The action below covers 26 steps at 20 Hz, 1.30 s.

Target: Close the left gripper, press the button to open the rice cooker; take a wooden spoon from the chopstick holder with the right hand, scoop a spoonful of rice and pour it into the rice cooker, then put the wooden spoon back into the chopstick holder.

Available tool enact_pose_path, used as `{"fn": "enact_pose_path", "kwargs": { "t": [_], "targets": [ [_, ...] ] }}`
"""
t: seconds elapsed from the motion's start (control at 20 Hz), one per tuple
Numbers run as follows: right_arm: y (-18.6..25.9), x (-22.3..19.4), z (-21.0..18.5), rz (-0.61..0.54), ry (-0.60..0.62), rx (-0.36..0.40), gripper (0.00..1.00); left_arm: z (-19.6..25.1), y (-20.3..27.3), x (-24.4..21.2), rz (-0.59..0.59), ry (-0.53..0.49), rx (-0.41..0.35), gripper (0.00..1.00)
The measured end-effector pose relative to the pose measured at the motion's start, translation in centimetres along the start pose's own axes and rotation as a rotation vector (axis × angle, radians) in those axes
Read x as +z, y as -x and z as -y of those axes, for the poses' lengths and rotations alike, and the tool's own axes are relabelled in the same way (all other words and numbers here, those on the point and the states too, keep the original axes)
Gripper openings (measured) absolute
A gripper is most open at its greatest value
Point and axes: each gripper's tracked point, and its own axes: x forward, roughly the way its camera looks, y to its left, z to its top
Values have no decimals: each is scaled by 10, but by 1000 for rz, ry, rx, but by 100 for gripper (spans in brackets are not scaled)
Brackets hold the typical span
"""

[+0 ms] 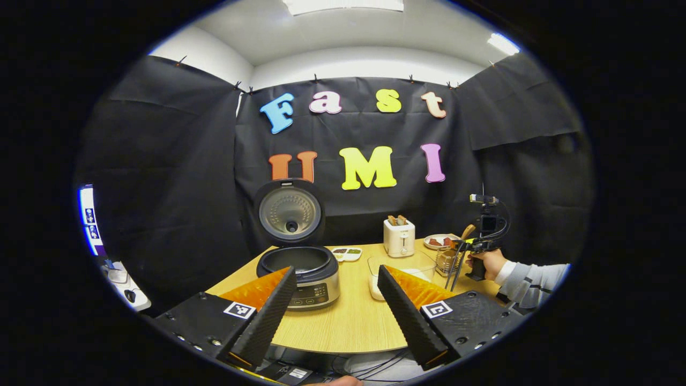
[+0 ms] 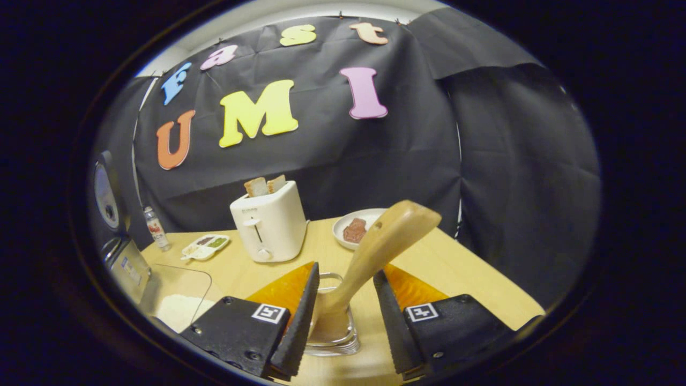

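Observation:
The rice cooker (image 1: 300,271) stands at the table's left with its lid (image 1: 290,213) swung up. My left gripper (image 1: 335,311) hovers open in front of it, holding nothing. A wooden spoon (image 2: 383,244) stands tilted in the clear chopstick holder (image 2: 333,328), broad end up. My right gripper (image 2: 343,316) is open, one finger on each side of the spoon's lower shaft, the left finger close against it. In the left gripper view a hand holds the right gripper (image 1: 482,238) by the chopstick holder (image 1: 445,261). White rice (image 2: 179,310) lies in a glass container (image 1: 399,268).
A white toaster (image 2: 270,225) with bread slices stands behind the holder, and a plate (image 2: 358,229) with brown food is to its right. A small divided dish (image 2: 206,246) and a bottle (image 2: 156,228) sit near the cooker (image 2: 126,265). Dark chopsticks (image 1: 454,268) lean in the holder.

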Motion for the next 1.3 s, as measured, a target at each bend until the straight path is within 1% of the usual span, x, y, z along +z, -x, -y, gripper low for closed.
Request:
{"fn": "enact_pose_path", "kwargs": {
  "t": [0.05,0.1,0.15,0.2,0.25,0.4,0.5,0.65,0.8,1.1,1.2,1.3],
  "targets": [
    [3,7,-3,21,-17,16,56,1,-1,2,6,5,-12,97],
    [5,17,-5,56,-27,24,48,-1,0,0,6,17,-14,96],
    [9,22,-11,71,-25,25,19,-5,0,-1,4,25,-14,96],
    [8,27,-10,87,0,12,19,-7,3,-1,5,29,-10,96],
    [16,34,-14,103,18,28,15,-11,4,0,11,33,0,96],
    [30,62,-22,166,85,14,14,-27,8,7,50,13,53,96],
    [43,76,-33,194,112,11,13,-28,9,2,40,24,46,96],
    [61,90,-61,208,116,47,14,-28,14,1,31,48,28,95],
    [78,98,-93,215,121,89,14,-35,19,-1,31,51,39,96],
    [98,94,-154,211,159,164,13,-46,27,-7,15,59,56,96],
    [99,87,-170,206,167,187,14,-50,29,-8,14,59,58,96],
    [95,71,-186,184,188,204,14,-53,30,-9,17,61,67,96]
  ]
}}
